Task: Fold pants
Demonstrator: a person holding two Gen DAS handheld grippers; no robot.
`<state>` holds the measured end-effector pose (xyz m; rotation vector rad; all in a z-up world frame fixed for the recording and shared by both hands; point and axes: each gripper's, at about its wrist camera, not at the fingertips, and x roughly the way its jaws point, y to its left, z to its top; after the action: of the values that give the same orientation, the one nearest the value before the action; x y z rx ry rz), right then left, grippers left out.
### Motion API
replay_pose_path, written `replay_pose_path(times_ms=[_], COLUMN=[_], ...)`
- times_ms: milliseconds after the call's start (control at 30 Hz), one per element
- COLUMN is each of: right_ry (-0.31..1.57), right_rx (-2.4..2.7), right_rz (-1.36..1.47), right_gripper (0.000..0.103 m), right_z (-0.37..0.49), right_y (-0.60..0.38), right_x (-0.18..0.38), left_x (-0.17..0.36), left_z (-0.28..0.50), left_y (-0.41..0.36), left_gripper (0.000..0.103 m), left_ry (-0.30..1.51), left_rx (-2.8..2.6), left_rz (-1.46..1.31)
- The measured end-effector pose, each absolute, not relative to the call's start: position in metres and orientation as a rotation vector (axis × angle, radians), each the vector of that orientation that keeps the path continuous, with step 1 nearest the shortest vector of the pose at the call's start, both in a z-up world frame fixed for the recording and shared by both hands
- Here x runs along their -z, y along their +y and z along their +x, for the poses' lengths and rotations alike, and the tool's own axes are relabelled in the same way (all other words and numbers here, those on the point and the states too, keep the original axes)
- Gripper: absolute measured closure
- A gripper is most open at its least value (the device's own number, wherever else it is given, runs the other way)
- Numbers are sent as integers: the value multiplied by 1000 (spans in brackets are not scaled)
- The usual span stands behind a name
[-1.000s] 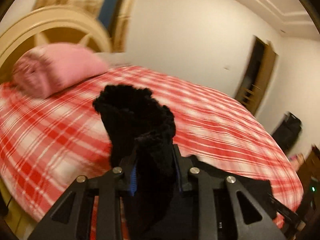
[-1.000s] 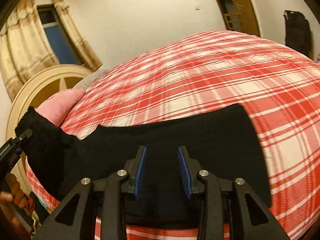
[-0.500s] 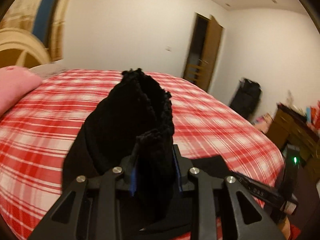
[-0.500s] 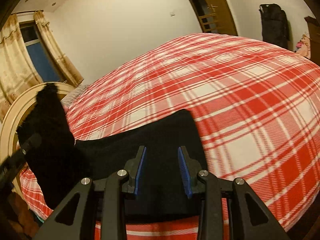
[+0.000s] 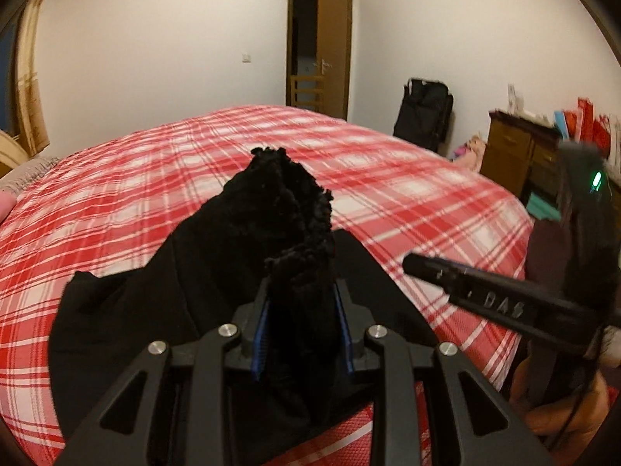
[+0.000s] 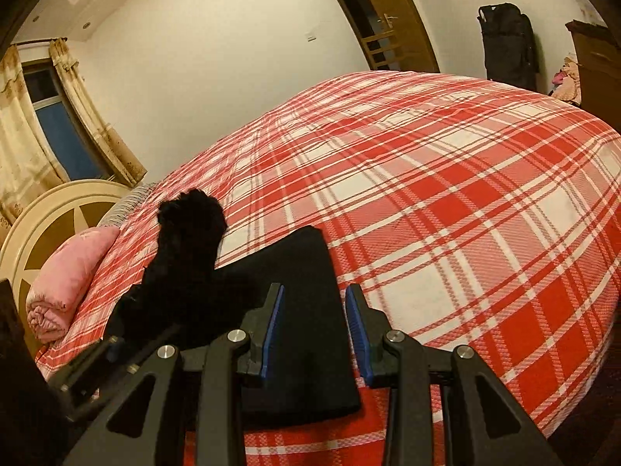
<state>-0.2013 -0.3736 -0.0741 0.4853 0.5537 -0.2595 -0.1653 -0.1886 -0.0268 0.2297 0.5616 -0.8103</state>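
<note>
Black pants (image 5: 128,310) lie on a red plaid bed (image 5: 155,178). My left gripper (image 5: 302,310) is shut on a fuzzy bunched end of the pants and holds it raised above the rest. In the right wrist view the raised end (image 6: 190,233) stands left of a flat folded part (image 6: 306,310). My right gripper (image 6: 314,326) is open and empty, its blue pads hovering over that flat part near the bed's front edge. The right gripper also shows in the left wrist view (image 5: 485,299).
A pink pillow (image 6: 66,283) and a cream headboard (image 6: 46,217) are at the left. An open wooden door (image 5: 322,46), a black bag (image 5: 425,112) and a brown dresser (image 5: 520,151) stand beyond the bed.
My left gripper has swung to the right with the pants end, carrying it over the flat part. The visible flat part is narrower. The right gripper stays open.
</note>
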Motion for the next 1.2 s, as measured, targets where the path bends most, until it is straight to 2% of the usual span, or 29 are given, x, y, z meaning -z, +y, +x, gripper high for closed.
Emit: replay_pose_path(times_ms=[233,333,400,433,467,500,533,600,767,933,967,1000,1033,1100,1200], right_ry=[562,567,564,558,551,544,532,499,546,716,743,759,759,770,784], right_rx=[270,271,268,263,254,241,223,182,66,53,37,38,63,71,36], right_rz=[481,482,497,508,523,544,562,574,444,381,379,354,294,198,187], right_gripper=[68,69,69,68,65,52,39,34,34,34,35,42,54,65,73], right_z=[-203,-204,-208,-210,-213,-215,-216,-214,-175,-142,-141,-141,-142,-144,-148], right_y=[-375,-378,-382,-383,-385,-386,-386,-382,-345,-317,-311,-305,-298,-289,-292], right_x=[75,73,69,67,64,61,58,52,49,82,91,96,97,96,89], left_x=[50,54,52,49,43,39,30,17,-1,10,12,14,15,18,23], left_z=[-172,-177,-182,-186,-191,-194,-196,-197,-165,-109,-103,-99,-95,-92,-90], left_y=[-208,-212,-212,-210,-205,-201,-190,-170,-110,-55,-47,-38,-29,-22,-23], left_gripper=[72,64,43,37,26,15,11,0,0,0,0,0,0,0,0], left_ry=[591,601,615,602,569,541,501,458,472,670,696,711,719,730,749], left_rx=[821,859,903,913,904,895,885,873,712,495,480,465,448,440,433], left_rz=[298,330,349,374,409,430,449,444,363,161,116,71,24,-20,-29])
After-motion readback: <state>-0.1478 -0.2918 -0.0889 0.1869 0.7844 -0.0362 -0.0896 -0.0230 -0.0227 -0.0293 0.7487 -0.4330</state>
